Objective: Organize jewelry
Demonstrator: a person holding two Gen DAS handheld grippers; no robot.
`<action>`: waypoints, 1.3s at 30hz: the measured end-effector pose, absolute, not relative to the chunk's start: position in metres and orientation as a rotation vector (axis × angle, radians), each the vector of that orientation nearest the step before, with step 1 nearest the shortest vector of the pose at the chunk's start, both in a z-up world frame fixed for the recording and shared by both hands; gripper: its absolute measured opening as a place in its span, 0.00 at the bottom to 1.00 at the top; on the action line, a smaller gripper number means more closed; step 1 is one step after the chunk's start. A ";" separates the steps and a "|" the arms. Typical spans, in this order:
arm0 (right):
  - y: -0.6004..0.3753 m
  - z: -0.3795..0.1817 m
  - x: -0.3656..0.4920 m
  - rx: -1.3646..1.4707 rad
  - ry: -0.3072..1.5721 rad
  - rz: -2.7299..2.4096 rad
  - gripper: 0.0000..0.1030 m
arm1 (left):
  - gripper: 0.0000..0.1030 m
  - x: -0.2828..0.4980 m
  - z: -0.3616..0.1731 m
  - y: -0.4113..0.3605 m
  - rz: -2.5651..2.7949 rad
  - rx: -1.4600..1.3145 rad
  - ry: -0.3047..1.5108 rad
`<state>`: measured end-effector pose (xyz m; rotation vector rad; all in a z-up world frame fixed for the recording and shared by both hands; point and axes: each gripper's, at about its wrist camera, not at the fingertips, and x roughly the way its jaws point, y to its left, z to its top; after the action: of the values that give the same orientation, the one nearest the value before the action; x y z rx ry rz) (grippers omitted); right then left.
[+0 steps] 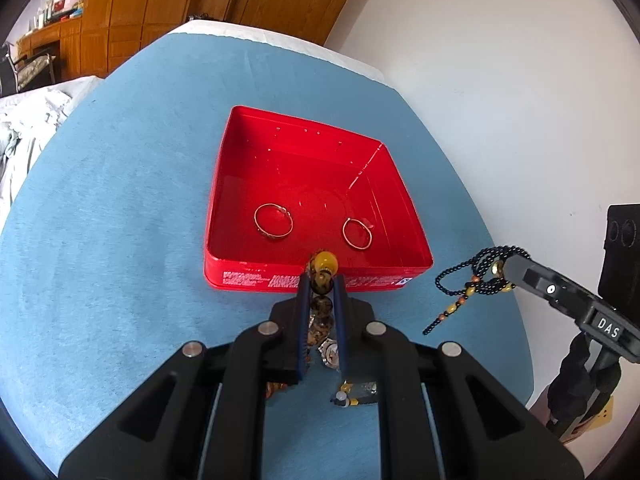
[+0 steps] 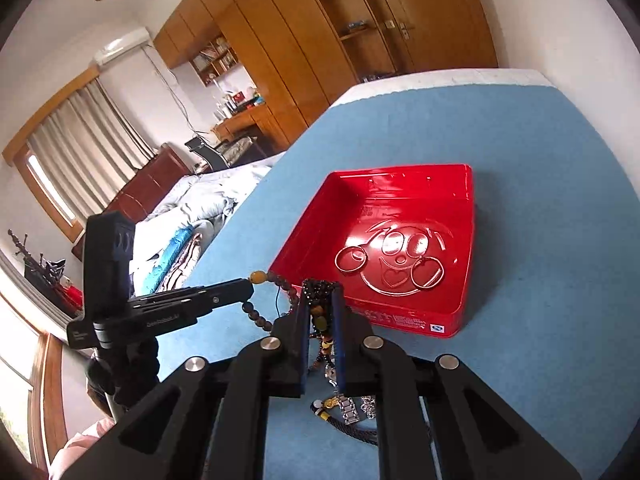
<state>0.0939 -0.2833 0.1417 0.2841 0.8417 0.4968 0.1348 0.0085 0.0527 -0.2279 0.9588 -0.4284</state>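
We hold a string of large amber and brown beads (image 1: pixel 322 280) pinched in the left tool (image 1: pixel 322 276) and a strand of small black beads with orange accents (image 1: pixel 480 276) clamped in the right tool (image 2: pixel 319 294), both lifted clear of the blue cloth-covered worktop (image 1: pixel 120 240), we judge, so they can pass over the near wall. The open red square tin (image 1: pixel 224 184) lies at twelve o'clock from the left tool. Two thin gold rings (image 1: pixel 273 221) rest on its floor at about seven and five o'clock, leaving the far half free.
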 end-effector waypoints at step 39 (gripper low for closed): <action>-0.281 0.074 0.204 0.237 0.972 0.360 0.24 | 0.42 0.213 0.035 -0.018 -0.329 -0.127 1.002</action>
<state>0.2036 -0.2811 0.0738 0.2369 0.9724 0.3604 0.2133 -0.0175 0.0352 -0.1267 1.0024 -0.3294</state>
